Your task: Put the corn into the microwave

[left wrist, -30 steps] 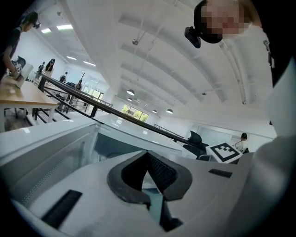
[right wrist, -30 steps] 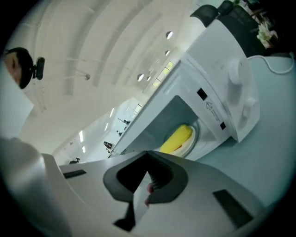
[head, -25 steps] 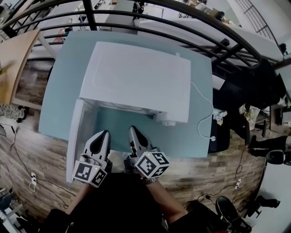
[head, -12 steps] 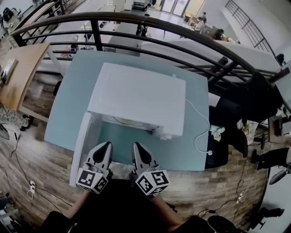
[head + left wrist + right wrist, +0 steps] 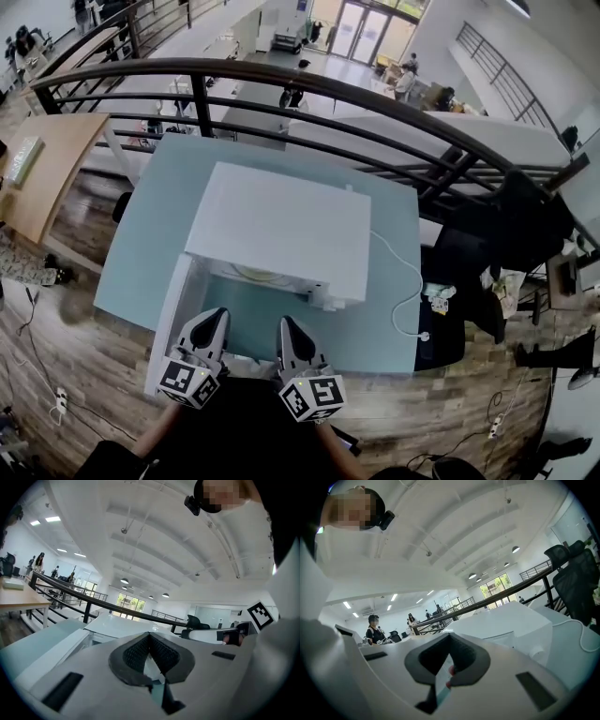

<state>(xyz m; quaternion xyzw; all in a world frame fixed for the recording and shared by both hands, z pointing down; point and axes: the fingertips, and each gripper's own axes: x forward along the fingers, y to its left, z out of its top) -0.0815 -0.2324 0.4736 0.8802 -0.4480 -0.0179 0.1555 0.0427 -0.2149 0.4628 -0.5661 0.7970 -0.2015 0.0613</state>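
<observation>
Both left claw [image 5: 217, 316] and right claw [image 5: 285, 324] point, shut, at microwave [image 5: 281, 225]

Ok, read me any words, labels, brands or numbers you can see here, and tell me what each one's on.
No readable text anywhere.
Left gripper: black-and-white square markers on its cube, patterns only.
Right gripper: the same.
Microwave: plain white top, no label showing.

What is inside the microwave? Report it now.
Past the open door, the microwave shows only the front edge of a pale round turntable. Nothing can be made out on that strip. The rest of the cavity is covered by the microwave's own top.
</observation>
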